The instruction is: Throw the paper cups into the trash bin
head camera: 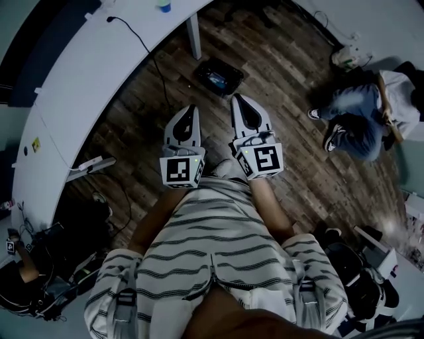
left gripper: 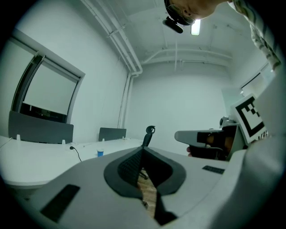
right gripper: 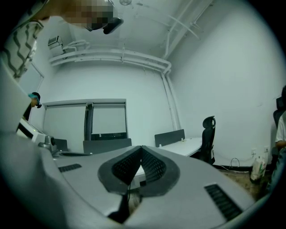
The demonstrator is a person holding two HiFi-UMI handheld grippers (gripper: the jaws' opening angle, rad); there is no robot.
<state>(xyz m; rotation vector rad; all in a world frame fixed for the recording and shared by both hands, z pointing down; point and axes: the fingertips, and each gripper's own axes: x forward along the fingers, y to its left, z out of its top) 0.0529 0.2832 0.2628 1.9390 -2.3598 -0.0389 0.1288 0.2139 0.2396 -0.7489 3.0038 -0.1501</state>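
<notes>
A small blue paper cup (head camera: pixel 163 6) stands on the white table (head camera: pixel 99 73) at the far edge of the head view. It also shows as a blue cup (left gripper: pixel 100 153) on the tabletop in the left gripper view. A black open container (head camera: pixel 217 75) sits on the wooden floor beside the table leg. My left gripper (head camera: pixel 191 108) and right gripper (head camera: pixel 237 99) are held side by side in front of my striped shirt, level over the floor. Both are shut with nothing between the pads. Their tips meet in the left gripper (left gripper: pixel 143 150) and right gripper (right gripper: pixel 141 148) views.
A person (head camera: pixel 361 112) sits on the floor at the right. A cable (head camera: pixel 149 49) hangs off the table. Dark bags and gear (head camera: pixel 46 265) lie at the lower left. An office chair (right gripper: pixel 208 138) stands by a far desk, and a white plastic bag (right gripper: pixel 258 166) rests near the wall.
</notes>
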